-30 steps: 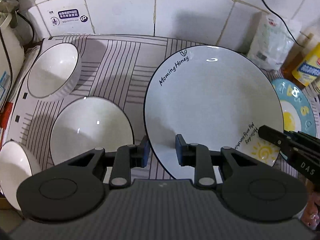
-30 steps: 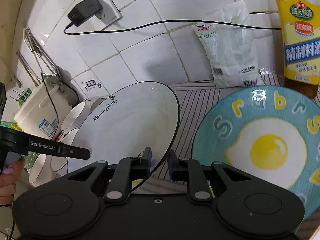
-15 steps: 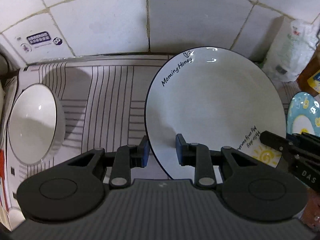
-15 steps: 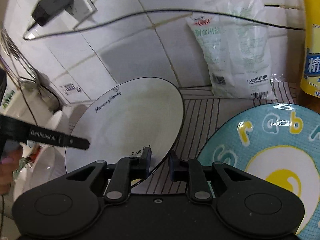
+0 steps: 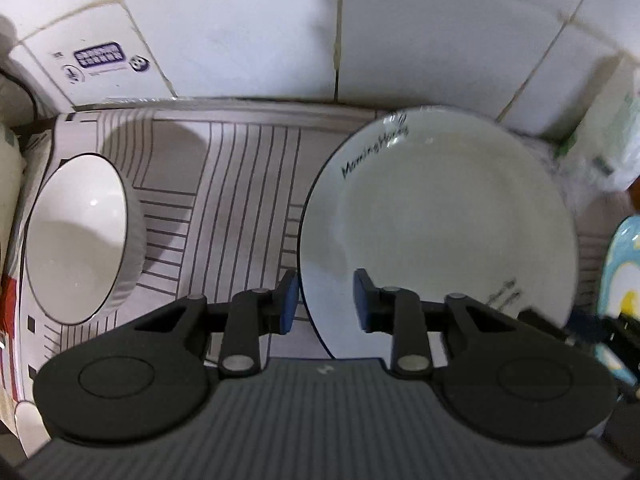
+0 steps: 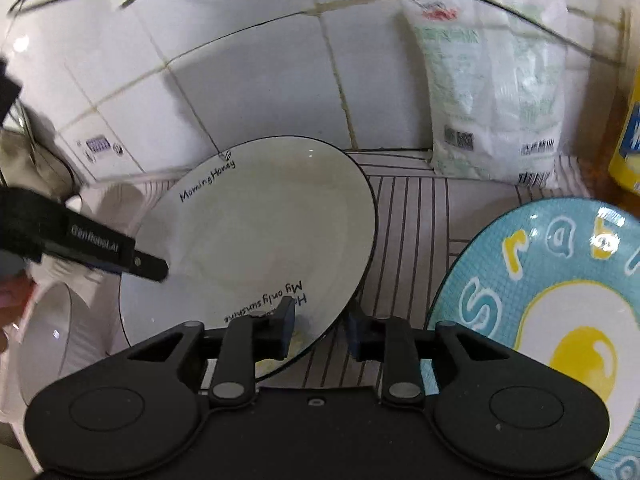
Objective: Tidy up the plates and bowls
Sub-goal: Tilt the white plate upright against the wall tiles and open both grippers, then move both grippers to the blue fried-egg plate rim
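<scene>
jaws of both grippers have just been opening around white plate [image 5: 436, 216] rim; plate and bowl [image 5: 76, 236] hold nothing.

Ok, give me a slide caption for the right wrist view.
Right gripper open astride the white plate's rim, egg plate alongside.

A white plate [image 6: 256, 236] with a thin dark rim and black lettering lies on a white mat [image 5: 240, 184] with dark stripes, a turquoise plate [image 6: 560, 320] with a yellow-yolked egg at three o'clock.

2 downward wrist views share white plate [image 5: 436, 216].
</scene>
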`<state>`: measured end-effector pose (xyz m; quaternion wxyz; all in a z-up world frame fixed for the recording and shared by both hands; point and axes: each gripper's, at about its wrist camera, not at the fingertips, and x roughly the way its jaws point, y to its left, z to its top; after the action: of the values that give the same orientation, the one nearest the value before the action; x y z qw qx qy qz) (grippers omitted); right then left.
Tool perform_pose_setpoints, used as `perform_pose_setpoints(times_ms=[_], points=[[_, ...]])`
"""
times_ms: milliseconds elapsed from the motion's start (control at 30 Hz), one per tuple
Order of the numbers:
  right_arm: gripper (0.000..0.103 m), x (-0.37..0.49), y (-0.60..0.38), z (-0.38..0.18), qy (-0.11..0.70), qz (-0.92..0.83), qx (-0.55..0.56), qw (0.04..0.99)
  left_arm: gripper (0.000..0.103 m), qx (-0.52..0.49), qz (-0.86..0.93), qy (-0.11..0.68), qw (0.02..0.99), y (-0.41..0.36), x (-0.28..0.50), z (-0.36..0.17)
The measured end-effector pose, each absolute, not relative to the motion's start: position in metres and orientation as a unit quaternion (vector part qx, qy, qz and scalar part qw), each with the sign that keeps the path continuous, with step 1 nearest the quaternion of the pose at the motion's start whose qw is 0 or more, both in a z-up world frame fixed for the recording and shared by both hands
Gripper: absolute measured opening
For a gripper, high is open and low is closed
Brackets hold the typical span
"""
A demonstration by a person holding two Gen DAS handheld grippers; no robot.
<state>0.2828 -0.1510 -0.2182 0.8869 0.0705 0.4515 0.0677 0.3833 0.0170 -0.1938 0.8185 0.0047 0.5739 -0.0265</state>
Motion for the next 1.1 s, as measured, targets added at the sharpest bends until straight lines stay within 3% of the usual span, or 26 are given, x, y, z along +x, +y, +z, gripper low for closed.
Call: perform_pose_setpoints(times_ms=[167, 367, 767, 1100], points=[[0.043, 0.255, -0.161, -0.194, 0.441, 0.083, 0.088, 0.889, 0.040, 0.008, -0.039, 0.559, 0.828, 0.019, 0.362, -0.168], [0.058, 0.216, -0.180, -0.164, 0.418, 0.095, 0.098, 0.898, 0.040, 0.033, -0.044, 0.534, 0.844, 0.003, 0.327, -0.144], [0.063, 0.151, -0.211, -0.116, 0.393, 0.109, 0.097, 0.908, 0.041, 0.102, -0.089, 0.529, 0.838, -0.044, 0.252, -0.104], [0.063, 0.106, -0.259, -0.089, 0.398, 0.118, 0.106, 0.904, 0.053, 0.139, -0.130, 0.523, 0.831, -0.092, 0.203, -0.082]])
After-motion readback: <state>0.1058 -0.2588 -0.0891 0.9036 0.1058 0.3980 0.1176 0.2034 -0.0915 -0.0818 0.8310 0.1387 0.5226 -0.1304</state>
